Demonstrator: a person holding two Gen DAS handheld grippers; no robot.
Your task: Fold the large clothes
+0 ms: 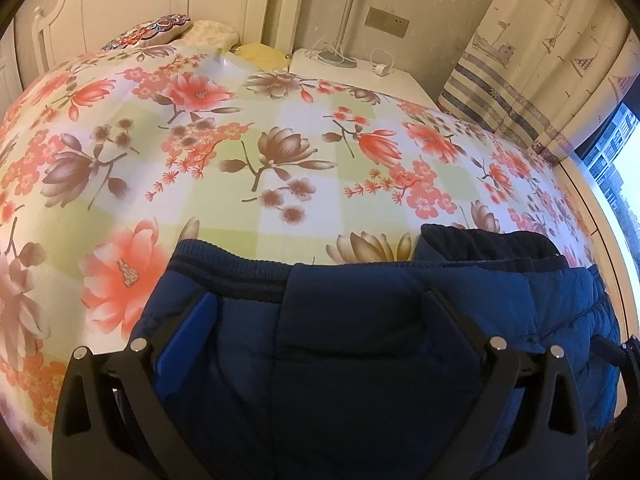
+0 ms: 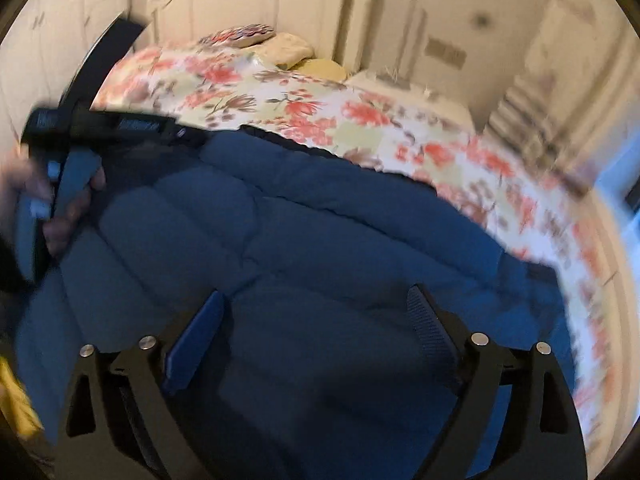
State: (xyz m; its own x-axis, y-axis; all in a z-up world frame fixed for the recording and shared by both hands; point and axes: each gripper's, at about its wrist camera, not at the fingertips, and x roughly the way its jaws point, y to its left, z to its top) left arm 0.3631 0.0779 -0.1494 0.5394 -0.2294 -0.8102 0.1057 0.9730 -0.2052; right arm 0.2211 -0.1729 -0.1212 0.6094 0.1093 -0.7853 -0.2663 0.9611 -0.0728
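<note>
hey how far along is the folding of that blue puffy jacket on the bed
Early to midway. Done: the blue jacket lies on the floral bedspread, ribbed hem showing. In hand: nothing; left gripper and right gripper hover over it, jaws open. Left: whether any fold is made is unclear.

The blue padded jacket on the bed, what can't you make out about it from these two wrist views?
- Blue padded jacket: its lower part is cut off by the bottom edge in the left wrist view, behind the left gripper.
- Right wrist view: motion blur smears the floral bedspread; jacket details are unclear.
- Right gripper: open over the jacket; contact with the fabric cannot be told.
</note>
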